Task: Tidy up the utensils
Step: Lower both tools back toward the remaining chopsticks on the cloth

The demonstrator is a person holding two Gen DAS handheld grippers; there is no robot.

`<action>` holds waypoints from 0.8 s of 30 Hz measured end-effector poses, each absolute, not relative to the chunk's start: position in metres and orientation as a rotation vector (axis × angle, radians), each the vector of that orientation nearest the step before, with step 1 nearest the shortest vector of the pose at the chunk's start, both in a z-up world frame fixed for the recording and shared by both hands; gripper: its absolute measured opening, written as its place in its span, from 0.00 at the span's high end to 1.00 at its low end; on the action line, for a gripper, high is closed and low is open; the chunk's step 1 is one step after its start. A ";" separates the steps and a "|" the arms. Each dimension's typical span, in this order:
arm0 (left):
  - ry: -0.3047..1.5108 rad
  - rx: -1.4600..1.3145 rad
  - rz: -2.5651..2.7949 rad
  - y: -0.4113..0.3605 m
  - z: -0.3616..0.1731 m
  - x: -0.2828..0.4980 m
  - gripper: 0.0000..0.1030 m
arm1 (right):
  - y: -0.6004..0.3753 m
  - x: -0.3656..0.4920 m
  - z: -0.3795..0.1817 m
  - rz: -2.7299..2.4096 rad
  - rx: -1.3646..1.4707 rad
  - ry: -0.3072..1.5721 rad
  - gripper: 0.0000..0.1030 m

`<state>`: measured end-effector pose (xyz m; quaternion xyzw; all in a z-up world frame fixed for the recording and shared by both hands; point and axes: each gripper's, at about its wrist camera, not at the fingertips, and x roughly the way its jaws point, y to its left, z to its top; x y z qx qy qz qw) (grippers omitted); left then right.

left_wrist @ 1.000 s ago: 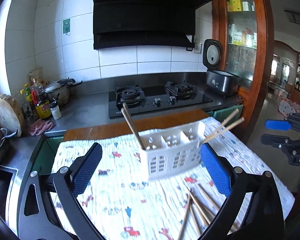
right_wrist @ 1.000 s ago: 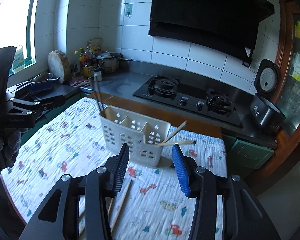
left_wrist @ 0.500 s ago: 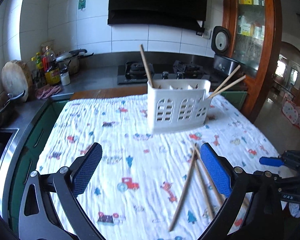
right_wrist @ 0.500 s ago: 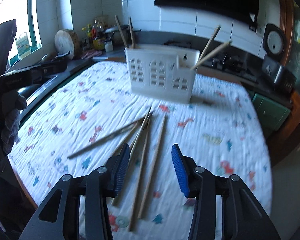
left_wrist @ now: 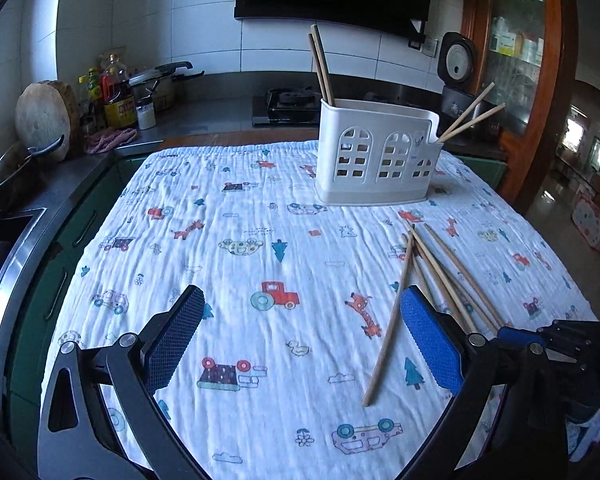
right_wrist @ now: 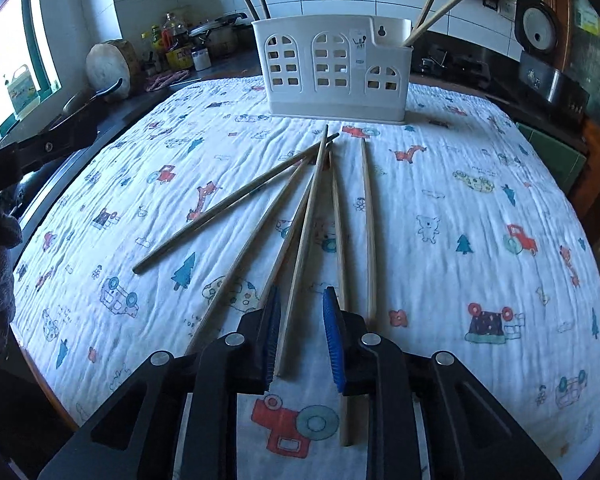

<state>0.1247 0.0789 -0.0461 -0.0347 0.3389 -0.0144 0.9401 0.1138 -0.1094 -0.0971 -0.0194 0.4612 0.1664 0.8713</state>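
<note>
Left gripper (left_wrist: 300, 344) is hovering wide open and empty over the printed white cloth (left_wrist: 236, 208), near-left of the white slotted plastic caddy (right_wrist: 334, 66). Loose wooden chopsticks (right_wrist: 308, 216) are lying fanned just before the caddy. Right gripper (right_wrist: 302, 336) is closing its jaws around one chopstick, pads not yet pressing; pickup step, likely calling next for a firm pinch and lift toward the caddy.

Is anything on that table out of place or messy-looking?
Yes. Several loose chopsticks lie fanned and crossing on the printed cloth, instead of standing in the white holder like the two pairs already there. The right tool is closing around one of them.
</note>
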 end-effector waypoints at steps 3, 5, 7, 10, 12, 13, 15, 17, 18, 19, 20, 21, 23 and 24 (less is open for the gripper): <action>0.698 -0.073 -0.034 0.081 -0.051 0.123 0.06 | -0.106 0.113 -0.101 0.331 -0.043 0.969 0.85; 0.698 -0.074 -0.037 0.080 -0.052 0.122 0.06 | -0.104 0.114 -0.103 0.322 -0.048 0.974 0.86; 0.698 -0.076 -0.043 0.080 -0.053 0.121 0.06 | -0.103 0.116 -0.104 0.319 -0.036 0.979 0.86; 0.698 -0.075 -0.047 0.081 -0.054 0.121 0.06 | -0.102 0.118 -0.107 0.311 -0.030 0.986 0.86; 0.701 -0.075 -0.052 0.081 -0.055 0.120 0.07 | -0.101 0.120 -0.109 0.304 -0.028 0.991 0.87; 0.702 -0.074 -0.053 0.081 -0.055 0.120 0.07 | -0.101 0.120 -0.110 0.302 -0.025 0.992 0.88; 0.706 -0.073 -0.054 0.080 -0.057 0.121 0.07 | -0.101 0.122 -0.110 0.298 -0.023 0.995 0.89; 0.710 -0.075 -0.056 0.080 -0.059 0.121 0.07 | -0.101 0.123 -0.111 0.297 -0.026 0.999 0.89; 0.711 -0.075 -0.058 0.079 -0.059 0.121 0.07 | -0.100 0.124 -0.111 0.296 -0.030 1.000 0.89; 0.713 -0.074 -0.059 0.079 -0.060 0.121 0.07 | -0.099 0.124 -0.111 0.295 -0.034 1.002 0.89; 0.715 -0.075 -0.061 0.078 -0.061 0.121 0.07 | -0.098 0.124 -0.112 0.294 -0.042 1.004 0.89; 0.718 -0.074 -0.066 0.077 -0.062 0.121 0.07 | -0.098 0.124 -0.112 0.293 -0.051 1.006 0.89; 0.721 -0.069 -0.070 0.075 -0.063 0.121 0.07 | -0.097 0.125 -0.112 0.291 -0.062 1.011 0.89; 0.722 -0.067 -0.071 0.075 -0.064 0.121 0.08 | -0.096 0.125 -0.112 0.292 -0.066 1.012 0.89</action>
